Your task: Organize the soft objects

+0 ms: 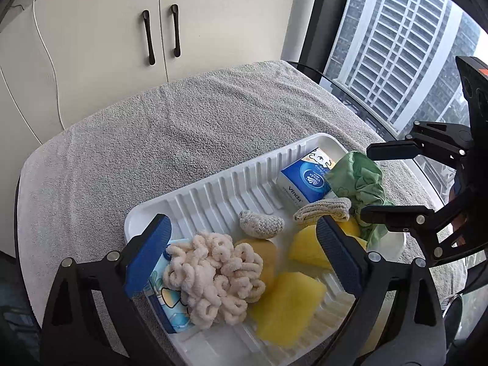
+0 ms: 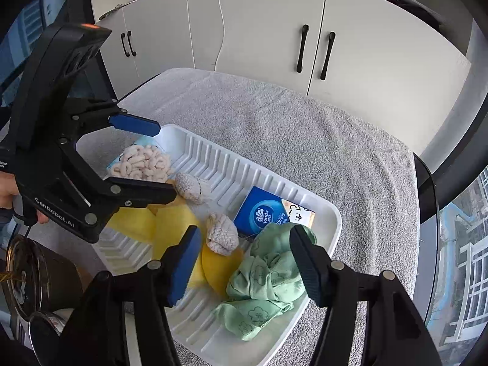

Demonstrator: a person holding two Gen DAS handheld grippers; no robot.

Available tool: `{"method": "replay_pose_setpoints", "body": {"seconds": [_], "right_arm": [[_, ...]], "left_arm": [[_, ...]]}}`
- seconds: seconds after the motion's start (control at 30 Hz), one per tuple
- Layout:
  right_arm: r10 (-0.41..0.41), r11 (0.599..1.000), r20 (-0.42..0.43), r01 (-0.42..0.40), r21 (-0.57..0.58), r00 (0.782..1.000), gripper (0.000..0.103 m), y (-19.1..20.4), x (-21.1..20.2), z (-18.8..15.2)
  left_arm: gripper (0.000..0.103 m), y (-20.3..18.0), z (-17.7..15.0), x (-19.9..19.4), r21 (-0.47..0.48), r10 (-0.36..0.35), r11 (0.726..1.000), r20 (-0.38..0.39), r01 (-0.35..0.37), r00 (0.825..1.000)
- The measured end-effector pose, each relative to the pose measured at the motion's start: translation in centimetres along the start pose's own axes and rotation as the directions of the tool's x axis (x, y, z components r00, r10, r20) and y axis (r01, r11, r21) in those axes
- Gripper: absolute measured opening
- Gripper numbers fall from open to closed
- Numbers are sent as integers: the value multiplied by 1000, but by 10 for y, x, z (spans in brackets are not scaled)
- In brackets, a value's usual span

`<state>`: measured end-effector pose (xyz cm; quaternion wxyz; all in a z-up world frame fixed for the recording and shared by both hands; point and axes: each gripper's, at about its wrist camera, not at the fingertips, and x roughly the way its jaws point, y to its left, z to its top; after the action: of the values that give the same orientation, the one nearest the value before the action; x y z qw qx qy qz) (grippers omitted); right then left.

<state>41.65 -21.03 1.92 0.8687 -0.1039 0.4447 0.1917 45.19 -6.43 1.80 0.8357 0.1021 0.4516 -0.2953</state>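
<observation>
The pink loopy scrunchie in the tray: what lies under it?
The pink loopy scrunchie rests on a light blue printed packet and against a yellow sponge. How far the packet extends beneath it is covered.

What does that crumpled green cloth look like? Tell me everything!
The crumpled green cloth is soft-looking, pale green fabric printed with small flower outlines. It lies bunched in one end of the white ridged plastic tray, one corner trailing flat. It rests against the blue tissue pack and overlaps a yellow sponge. No gripper touches it.
</observation>
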Motion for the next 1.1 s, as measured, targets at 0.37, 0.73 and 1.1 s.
{"method": "replay_pose_setpoints", "body": {"seconds": [0.37,0.73,1.1], "right_arm": [[-53,995,78,46,92,996,74,-15,-58,-22],[-81,985,182,50,167,980,76,2,-128,-80],[-142,965,266,74,252,954,85,75,-169,-173]], "left_arm": [[103,8,-6,-59,-73,58,996,120,-50,991],[103,-1,-73,-148,-183,238,963,234,-198,943],[103,-87,-189,-206,-282,459,882,334,-377,823]]}}
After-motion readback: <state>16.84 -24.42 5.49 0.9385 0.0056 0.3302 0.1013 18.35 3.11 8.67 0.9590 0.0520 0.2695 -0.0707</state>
